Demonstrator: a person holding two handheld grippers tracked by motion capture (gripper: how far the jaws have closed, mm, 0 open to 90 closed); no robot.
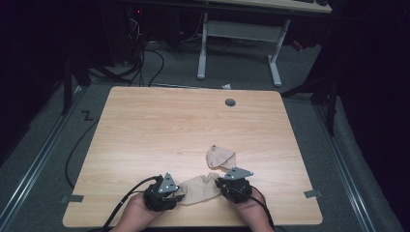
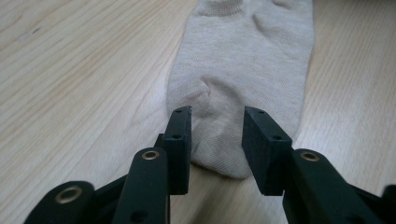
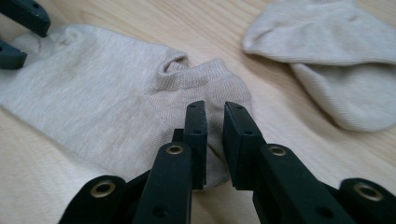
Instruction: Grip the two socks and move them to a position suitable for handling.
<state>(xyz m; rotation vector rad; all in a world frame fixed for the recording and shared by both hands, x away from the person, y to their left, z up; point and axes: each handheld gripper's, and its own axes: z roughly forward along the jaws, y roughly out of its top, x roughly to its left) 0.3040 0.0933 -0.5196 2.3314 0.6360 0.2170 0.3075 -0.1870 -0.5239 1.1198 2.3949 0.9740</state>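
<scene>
A beige sock (image 2: 243,60) is stretched flat on the table (image 1: 159,125), its toe between the spread jaws of the left gripper (image 2: 217,140). The right gripper (image 3: 215,140), jaws narrowly parted, straddles its heel; a second sock (image 3: 336,51) lies beyond.

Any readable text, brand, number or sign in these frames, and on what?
None: no lettering shows on the flat sock, the folded sock, the table or the black tongs, left and right.
</scene>
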